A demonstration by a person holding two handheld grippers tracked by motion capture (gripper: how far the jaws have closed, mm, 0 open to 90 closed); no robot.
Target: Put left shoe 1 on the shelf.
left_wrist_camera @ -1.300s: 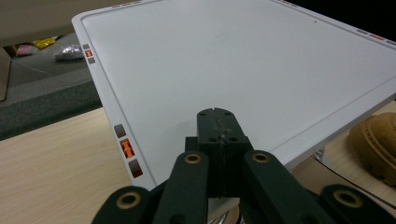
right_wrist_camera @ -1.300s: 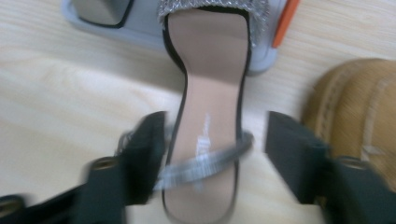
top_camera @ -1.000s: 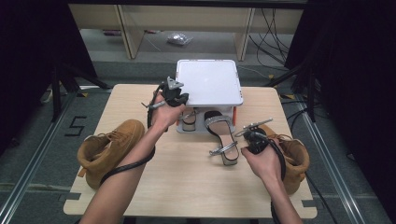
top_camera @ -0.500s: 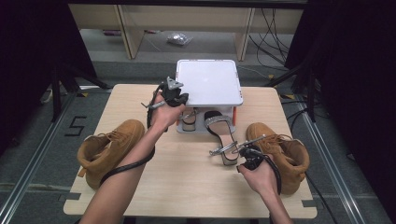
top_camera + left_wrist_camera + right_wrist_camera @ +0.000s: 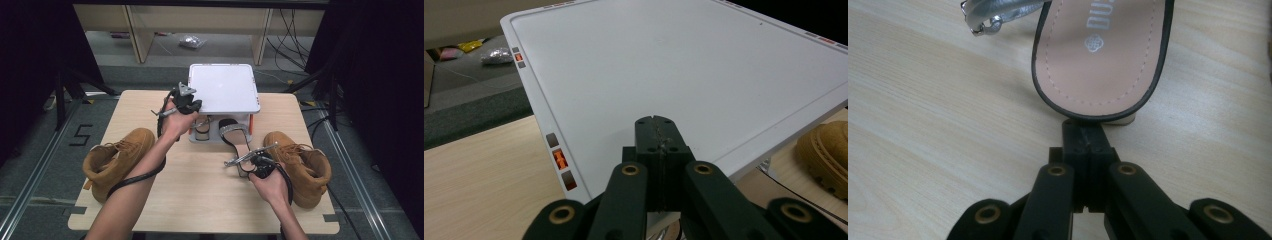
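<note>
Black jaws on the right gripper (image 5: 1083,135) are sitting pressed together with nothing between them, tips hovering right at the heel end of the sandal (image 5: 1098,55), whose tan insole with black edging is lying flat on the pale wooden table (image 5: 923,125). From the high view, that sandal (image 5: 235,140) is resting mid-table, toe tucked under the white two-tier rack (image 5: 223,88), with a second sandal (image 5: 202,127) beside it on the lower shelf. Tan work boots are flanking everything: one boot (image 5: 117,157) at the left edge, the other boot (image 5: 300,162) just beside the right hand. Farther back, the left gripper (image 5: 656,132) is hanging over the rack's near left corner, jaws also clamped shut and empty.
</note>
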